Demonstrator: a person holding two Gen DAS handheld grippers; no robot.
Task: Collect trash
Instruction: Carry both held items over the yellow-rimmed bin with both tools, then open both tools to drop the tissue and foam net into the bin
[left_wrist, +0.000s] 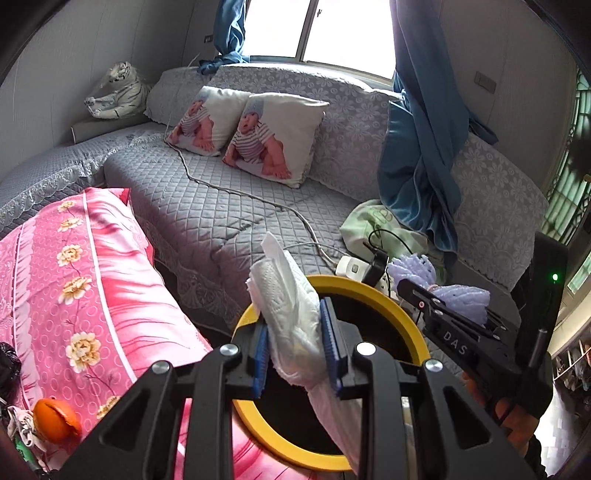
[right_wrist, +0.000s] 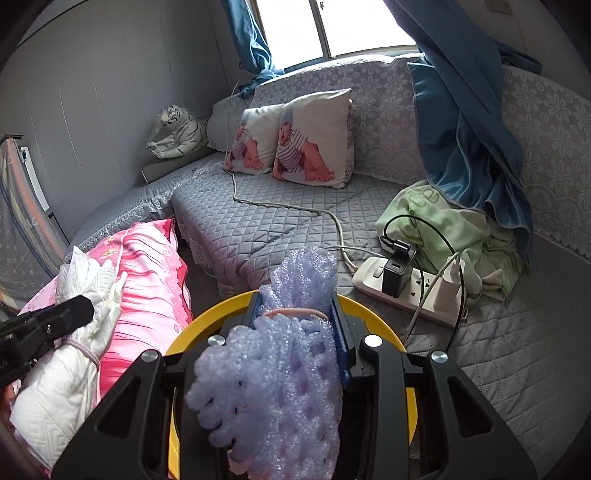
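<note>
The left hand-held gripper (left_wrist: 295, 354) is squeezing a bunch of white paper towel (left_wrist: 291, 295), with its blue pads nearly closed on the soft wad. It is hanging over the yellow-rimmed bin (left_wrist: 373, 291), whose dark mouth is sitting just under both tools. The towel is long and floppy, and its tail is hanging down at about 5 o'clock, so it could be catching on the rim and sliding onto the pink flowered quilt (left_wrist: 96, 280) instead of falling inside. An orange peel (left_wrist: 55, 419) is lying on that quilt at 8 o'clock and is not picked up yet. The right hand-held gripper (right_wrist: 297, 332) is pinching a lilac foam net (right_wrist: 269, 387), jaws partly closed on it, right above the same bin. The foam is very light and springy, so it may be sticking to a pad or bouncing out. The two tools are close together and could be bumping. The letters "DAS" are showing on the right tool's side.
</note>
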